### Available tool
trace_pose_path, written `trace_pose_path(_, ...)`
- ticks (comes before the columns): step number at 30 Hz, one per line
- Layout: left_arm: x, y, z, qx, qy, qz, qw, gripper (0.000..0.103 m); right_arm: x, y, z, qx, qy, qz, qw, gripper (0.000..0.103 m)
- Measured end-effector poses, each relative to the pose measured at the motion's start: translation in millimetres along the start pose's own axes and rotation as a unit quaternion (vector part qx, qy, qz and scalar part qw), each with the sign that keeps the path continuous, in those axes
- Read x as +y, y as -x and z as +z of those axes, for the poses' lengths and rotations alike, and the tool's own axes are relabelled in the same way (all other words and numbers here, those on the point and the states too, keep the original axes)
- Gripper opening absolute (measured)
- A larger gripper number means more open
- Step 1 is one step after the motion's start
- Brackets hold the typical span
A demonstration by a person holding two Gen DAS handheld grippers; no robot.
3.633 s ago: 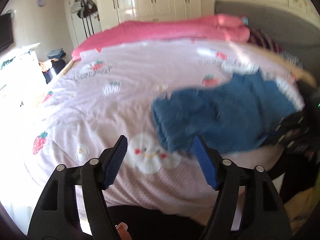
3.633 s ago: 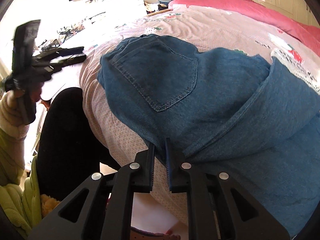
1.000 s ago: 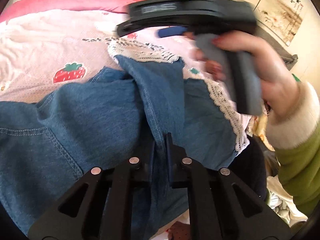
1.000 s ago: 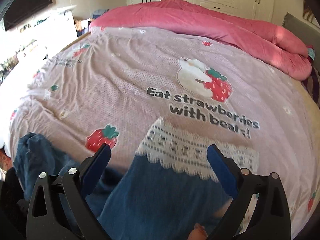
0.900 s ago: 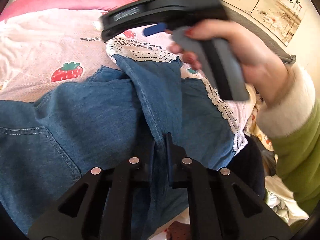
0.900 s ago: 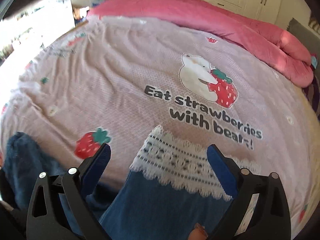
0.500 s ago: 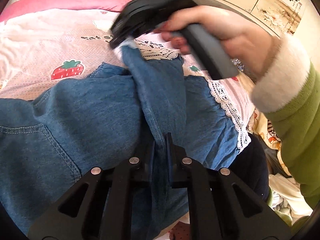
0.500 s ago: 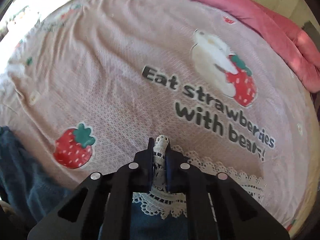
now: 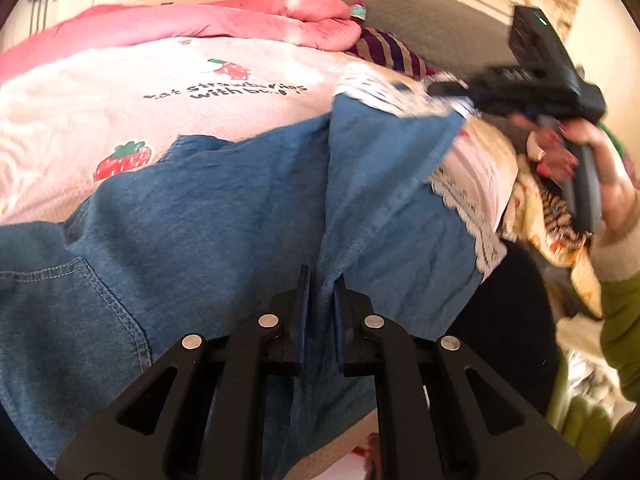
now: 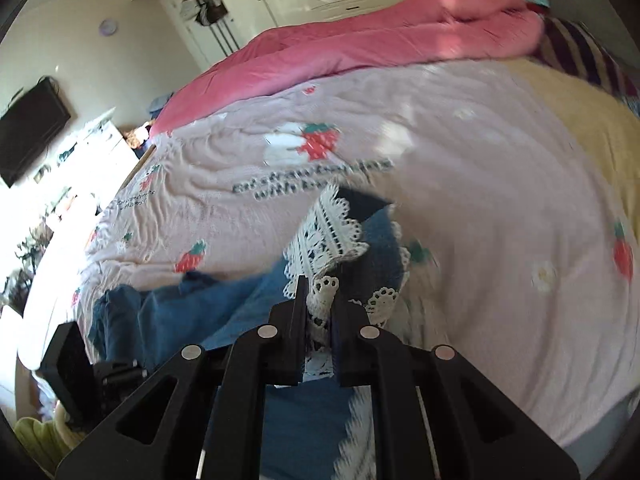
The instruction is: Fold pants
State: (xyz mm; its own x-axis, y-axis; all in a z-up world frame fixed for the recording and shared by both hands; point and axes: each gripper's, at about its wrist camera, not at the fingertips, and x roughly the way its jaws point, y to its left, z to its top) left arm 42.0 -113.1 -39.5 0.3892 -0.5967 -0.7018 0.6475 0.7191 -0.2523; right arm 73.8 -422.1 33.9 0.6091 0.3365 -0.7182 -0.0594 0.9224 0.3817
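Here, blue pants (image 9: 208,216) lie across a pink bedspread (image 10: 500,184); the left gripper (image 9: 320,292) is clamped on a denim fold at the near edge; the right gripper (image 10: 320,304) pinches the lace hem (image 10: 320,236), lifted.

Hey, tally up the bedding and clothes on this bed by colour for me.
Blue: 1, the pants
Pink: 1, the quilt
Pale pink with strawberries: 1, the bedspread
Purple striped: 1, the pillow
Total: 4
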Motion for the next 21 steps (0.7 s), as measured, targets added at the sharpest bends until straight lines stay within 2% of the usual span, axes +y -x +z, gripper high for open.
trace_pose_path(5,-13.5,-2.3,-5.7,0.013,-0.034,0.002,0.9993,0.004,-31.2,12.3,-59.9,0.014,-0.051,0.024,0.998,0.014)
trace_pose_path(8,-19.6,-4.8,-8.3,0.021,-0.048,0.006,0.9986,0.004,-38.8,17.6,-80.5,0.014,-0.068,0.038,0.997,0.018)
trace_pose_path(10,-22.9,-6.1,-9.7,0.026,-0.055,0.011,0.9981,0.004,-41.2,22.6,-88.4,0.009,-0.067,0.042,0.997,0.025)
trace_pose_path(12,-26.4,-6.9,-10.3,0.028,-0.060,0.014,0.9977,0.004,-43.2,25.6,-93.6,0.008,-0.067,0.037,0.997,0.025)
trace_pose_path(15,-29.4,-7.2,-11.2,0.029,-0.068,0.021,0.9970,0.004,-44.0,27.9,-98.3,0.009,-0.063,0.037,0.997,0.023)
trace_pose_path(17,-30.6,-7.7,-12.0,0.031,-0.072,0.024,0.9966,0.004,-45.5,30.3,-101.3,0.010,-0.054,0.038,0.998,0.011)
trace_pose_path(21,-29.1,-4.7,-10.6,0.040,-0.081,0.027,0.9955,0.001,-50.6,37.6,-104.5,0.010,-0.057,0.041,0.997,0.009)
